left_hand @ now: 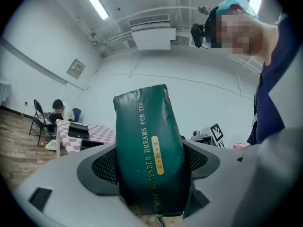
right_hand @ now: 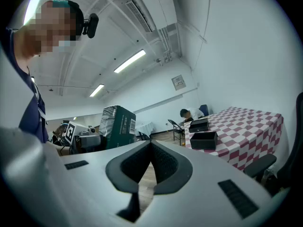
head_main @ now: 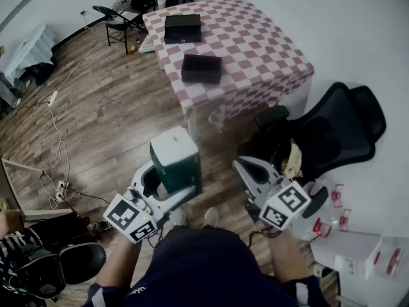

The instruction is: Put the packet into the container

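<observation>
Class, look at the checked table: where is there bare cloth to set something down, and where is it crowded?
Bare: the cloth right of the far black box and near black box, out to its right edge. Crowded: the left edge, where both boxes sit.

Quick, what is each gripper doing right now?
Left gripper: closed on the green packet.
Right gripper: closed, holding nothing.

Worktop (head_main: 255, 50): red-and-white checked cloth (head_main: 275, 59) over the whole top. Two black containers on it, apart: nearer black container (head_main: 201, 68) by the near-left corner, farther black container (head_main: 183, 28) along the left edge. Wooden floor (head_main: 108, 120) underneath.
</observation>
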Demonstrator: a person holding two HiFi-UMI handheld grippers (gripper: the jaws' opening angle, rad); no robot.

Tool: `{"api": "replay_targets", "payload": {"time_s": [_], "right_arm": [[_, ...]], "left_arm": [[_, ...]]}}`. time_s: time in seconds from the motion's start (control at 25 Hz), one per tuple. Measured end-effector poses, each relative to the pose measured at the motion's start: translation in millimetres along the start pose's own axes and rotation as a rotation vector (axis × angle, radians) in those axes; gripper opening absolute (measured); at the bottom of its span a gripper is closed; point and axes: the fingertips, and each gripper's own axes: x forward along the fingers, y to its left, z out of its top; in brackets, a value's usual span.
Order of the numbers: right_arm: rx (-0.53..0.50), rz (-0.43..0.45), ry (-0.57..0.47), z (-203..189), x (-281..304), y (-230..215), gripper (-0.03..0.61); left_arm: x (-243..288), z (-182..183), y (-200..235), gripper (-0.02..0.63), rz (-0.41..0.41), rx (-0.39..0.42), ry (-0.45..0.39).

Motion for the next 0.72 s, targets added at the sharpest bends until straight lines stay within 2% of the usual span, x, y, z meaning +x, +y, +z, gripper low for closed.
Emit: {"api": "replay_targets", "payload": {"time_s": [0.72], "right_arm": [[0.037, 0.01, -0.015, -6.9, -63.2, -48.9, 0.017]], "left_arm": [[33.5, -15.6, -46.1, 0.437, 0.04, 0.028, -0.014]]}}
